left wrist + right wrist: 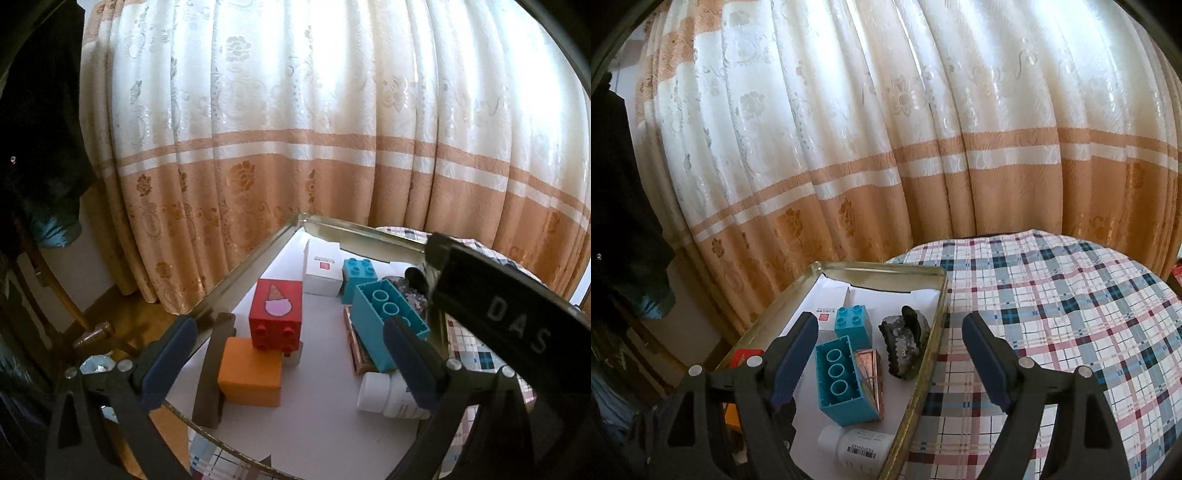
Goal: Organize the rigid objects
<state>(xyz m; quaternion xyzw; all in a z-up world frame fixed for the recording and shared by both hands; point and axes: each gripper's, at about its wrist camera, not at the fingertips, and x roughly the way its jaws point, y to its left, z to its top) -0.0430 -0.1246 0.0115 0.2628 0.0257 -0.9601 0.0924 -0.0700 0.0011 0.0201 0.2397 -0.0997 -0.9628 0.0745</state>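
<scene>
Above the metal tray point(925, 363), both the left claw point(291, 354) and right claw point(890, 354) gape empty — steer clear of the long teal brick point(842, 384), already placed — no nudging.

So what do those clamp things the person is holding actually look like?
Each is a black plastic frame with silver bolts at the joints, ending in two fingers faced with dark blue ribbed pads. The left gripper and right gripper look alike. Seen from the left camera, the right one's black body carries pale lettering "DAS".
</scene>
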